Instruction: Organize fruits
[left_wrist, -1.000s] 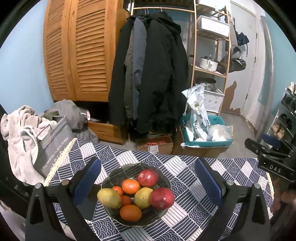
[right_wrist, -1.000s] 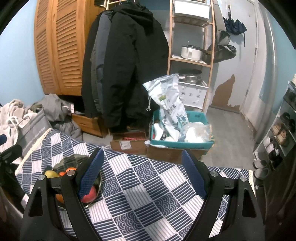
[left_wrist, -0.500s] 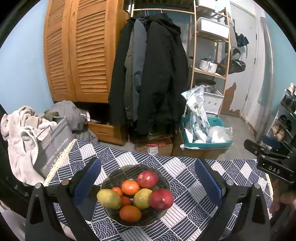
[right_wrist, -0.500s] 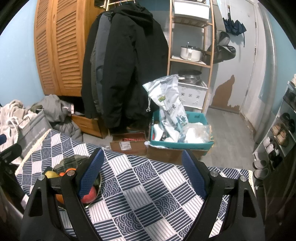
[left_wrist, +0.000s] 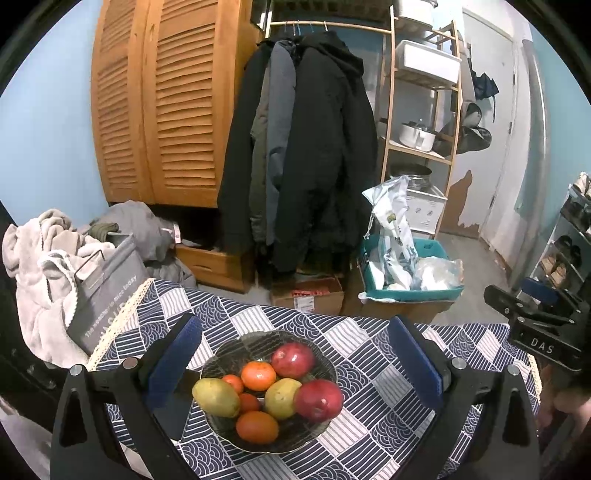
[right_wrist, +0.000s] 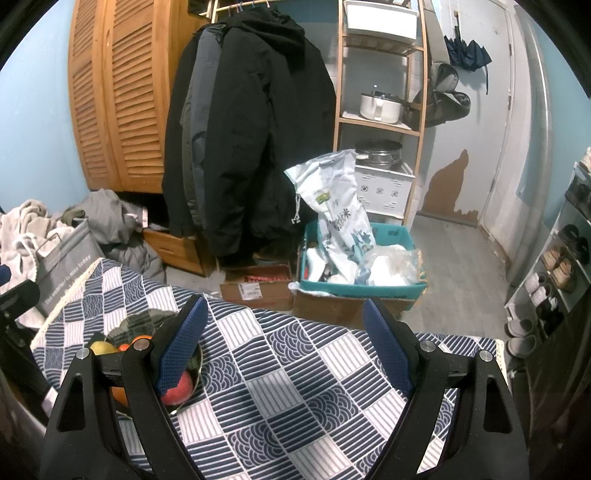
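A dark glass bowl (left_wrist: 236, 354) on the blue-and-white patterned tablecloth (left_wrist: 369, 343) holds two red apples (left_wrist: 318, 400), two yellow-green pears (left_wrist: 216, 397) and several oranges (left_wrist: 258, 376). My left gripper (left_wrist: 293, 363) is open and empty, its blue pads on either side of the bowl and above it. My right gripper (right_wrist: 282, 343) is open and empty over the tablecloth (right_wrist: 280, 387), to the right of the bowl (right_wrist: 140, 321). Its left finger hides part of the fruit; a red apple (right_wrist: 179, 389) shows beside it.
A grey laundry bag (left_wrist: 107, 295) with pale clothes stands at the table's left edge. Beyond the table are hanging dark coats (left_wrist: 306, 155), a cardboard box (left_wrist: 314, 295), a teal bin (left_wrist: 410, 284) with bags, a wooden shelf rack (left_wrist: 421, 110) and a shoe rack (right_wrist: 565, 258) on the right.
The left wrist view has shifted slightly; the bowl sits a little higher between the pads. The right gripper has barely moved. Both grippers stay open.
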